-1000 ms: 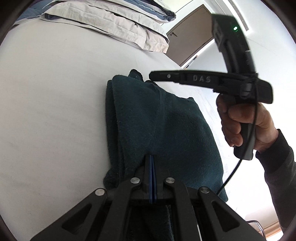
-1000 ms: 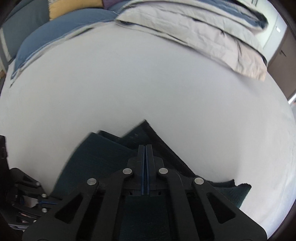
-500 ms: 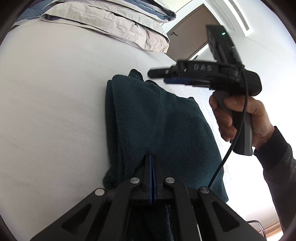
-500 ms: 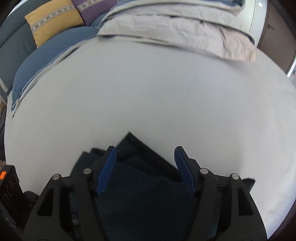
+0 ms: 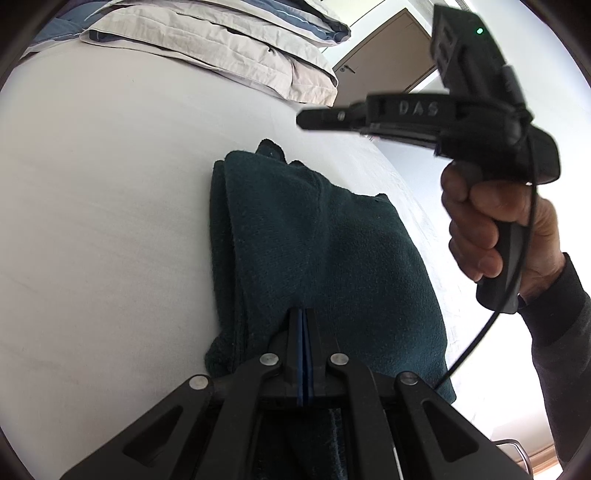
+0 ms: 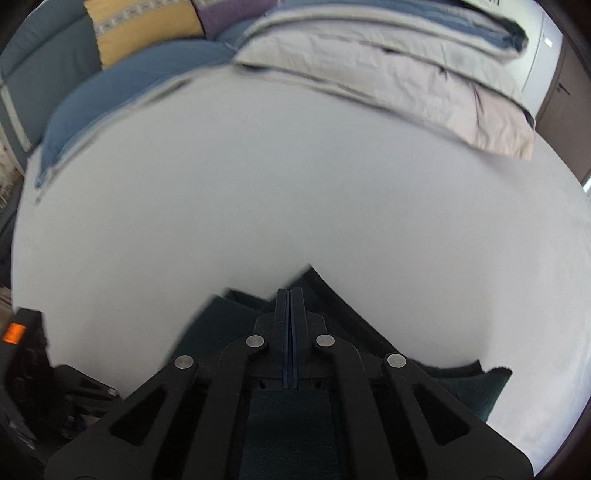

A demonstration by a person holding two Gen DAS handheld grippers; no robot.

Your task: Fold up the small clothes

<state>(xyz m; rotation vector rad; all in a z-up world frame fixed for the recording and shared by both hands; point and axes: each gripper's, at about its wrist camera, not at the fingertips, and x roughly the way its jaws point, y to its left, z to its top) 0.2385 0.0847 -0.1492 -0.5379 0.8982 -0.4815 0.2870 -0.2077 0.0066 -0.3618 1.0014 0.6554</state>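
A dark green fleece garment [image 5: 314, 240] lies folded in a long strip on the white bed sheet [image 5: 110, 203]. My left gripper [image 5: 304, 314] is shut, its tips resting on the near end of the garment; I see no cloth between the pads. My right gripper [image 5: 306, 119] is held by a hand [image 5: 487, 229] in the air above the far right side of the garment, shut and holding nothing. In the right wrist view the right gripper [image 6: 290, 293] hangs over the garment [image 6: 221, 317], whose corner pokes out beyond the tips.
A folded beige and blue duvet [image 5: 221, 48] lies at the far end of the bed, with a brown door [image 5: 388, 55] behind it. Blue pillows [image 6: 129, 88] and a yellow cushion [image 6: 140, 29] sit at the head. White sheet surrounds the garment.
The right gripper opened, then shut again with nothing in it, and it rose away from the garment. The left gripper and the garment stayed where they were.
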